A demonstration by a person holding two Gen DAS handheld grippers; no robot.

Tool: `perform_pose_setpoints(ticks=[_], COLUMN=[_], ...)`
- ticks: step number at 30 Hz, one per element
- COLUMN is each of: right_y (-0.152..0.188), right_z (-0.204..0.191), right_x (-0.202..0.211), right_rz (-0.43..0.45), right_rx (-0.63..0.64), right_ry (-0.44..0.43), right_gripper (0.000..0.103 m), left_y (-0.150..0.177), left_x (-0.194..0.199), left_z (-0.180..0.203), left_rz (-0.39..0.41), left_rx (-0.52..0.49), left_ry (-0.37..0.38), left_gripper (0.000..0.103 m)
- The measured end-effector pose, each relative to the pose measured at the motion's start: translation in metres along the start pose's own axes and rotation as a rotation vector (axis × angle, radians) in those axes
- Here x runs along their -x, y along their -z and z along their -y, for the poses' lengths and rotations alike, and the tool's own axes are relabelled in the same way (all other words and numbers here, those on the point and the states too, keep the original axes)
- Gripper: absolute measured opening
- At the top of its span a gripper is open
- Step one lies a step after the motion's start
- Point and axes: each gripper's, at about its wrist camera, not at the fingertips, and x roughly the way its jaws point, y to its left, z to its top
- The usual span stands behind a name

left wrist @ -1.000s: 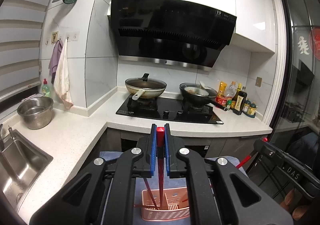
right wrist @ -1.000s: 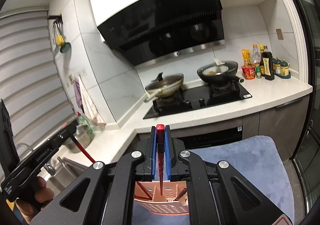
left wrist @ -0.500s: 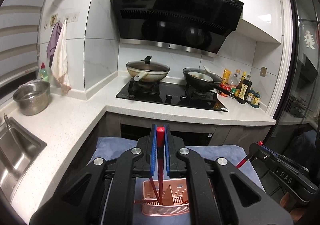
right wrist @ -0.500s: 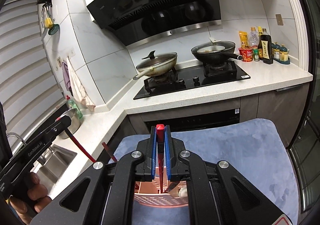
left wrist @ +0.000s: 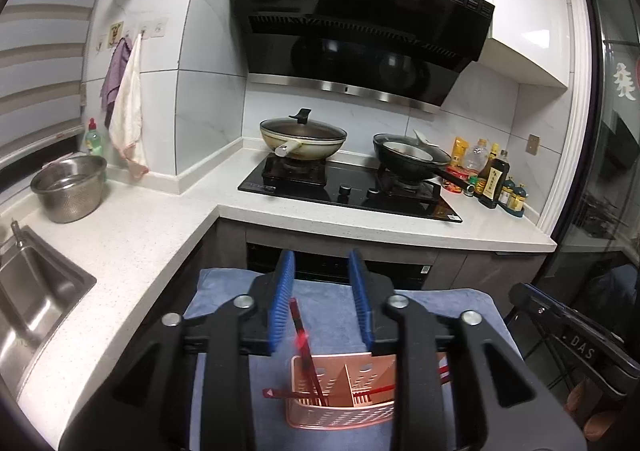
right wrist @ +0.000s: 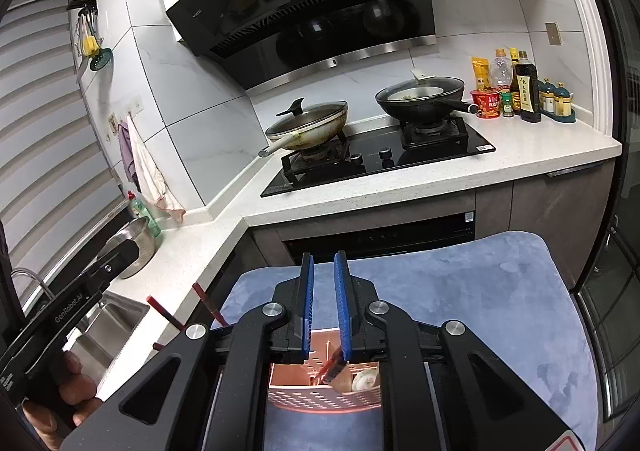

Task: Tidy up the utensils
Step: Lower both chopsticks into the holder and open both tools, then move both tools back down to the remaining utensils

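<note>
- Left gripper: we note its jaws have just been opening; they stand apart, and the red chopstick leans free between them.
- Right gripper: jaws just parting, narrow gap, pressing nothing.
- Pink utensil basket: on the blue mat, chopsticks inside.

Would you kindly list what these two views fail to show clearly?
- Left wrist view: the basket's right compartment, behind the left tool's arm.
- Right wrist view: the basket's contents, covered by the right tool.
- Both views: bottle labels, too small.
</note>
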Motion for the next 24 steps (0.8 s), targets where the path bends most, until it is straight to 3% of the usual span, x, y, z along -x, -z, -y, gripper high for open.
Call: perform_pose_setpoints(ticks=[12, 24], right_y=[0.009, 0.053], right_z=[-0.005, -0.024], right_x=[0.020, 0.067], right_rz=[0.006, -0.021], right_rx=[0.033, 0.143], right_ry=[0.004, 0.032], right_gripper=[0.013, 0.013], left_y=[0.007, 0.039], left_x=[0.015, 0.052], left_z=[-0.005, -0.011], left_rz=[-0.010, -0.046], left_rx=[-0.008, -0.027], left_ry=[-0.021, -0.034], left_gripper=[0.028, 0.028])
